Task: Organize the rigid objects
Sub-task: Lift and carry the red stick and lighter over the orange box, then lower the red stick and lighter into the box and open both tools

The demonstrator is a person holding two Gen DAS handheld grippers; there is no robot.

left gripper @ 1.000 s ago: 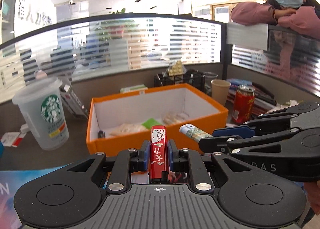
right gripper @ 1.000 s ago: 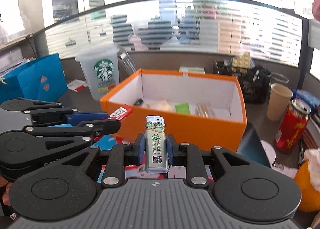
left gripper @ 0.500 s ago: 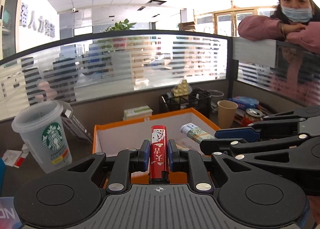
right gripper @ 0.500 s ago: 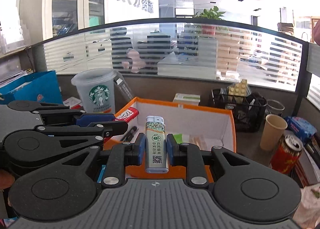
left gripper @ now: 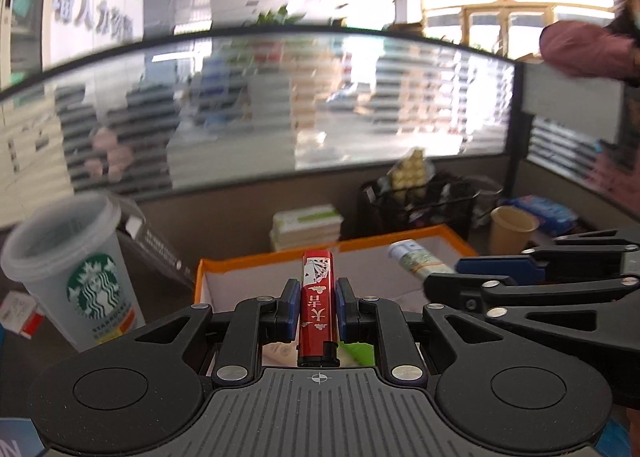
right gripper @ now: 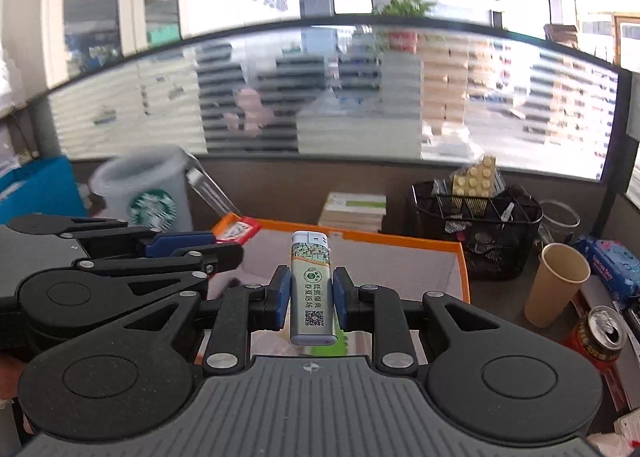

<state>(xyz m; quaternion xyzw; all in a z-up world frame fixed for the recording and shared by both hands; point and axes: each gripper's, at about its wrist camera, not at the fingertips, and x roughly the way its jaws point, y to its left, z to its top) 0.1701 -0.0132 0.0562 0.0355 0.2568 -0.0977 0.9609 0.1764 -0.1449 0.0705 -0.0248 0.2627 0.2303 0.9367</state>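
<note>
Left wrist view: my left gripper [left gripper: 317,311] pinches a red lighter [left gripper: 317,305] upright, above the orange box [left gripper: 248,259]; Starbucks cup [left gripper: 76,269] at left; a pink sleeve [left gripper: 588,51] top right.

Right wrist view: my right gripper [right gripper: 311,299] pinches a silver-green lighter [right gripper: 311,289] over the same box; only here a red can [right gripper: 598,337] and a blue bag [right gripper: 38,189].

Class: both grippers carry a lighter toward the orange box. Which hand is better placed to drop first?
Hard to separate. Left gripper with red lighter and right gripper with green lighter both face the orange box.
</note>
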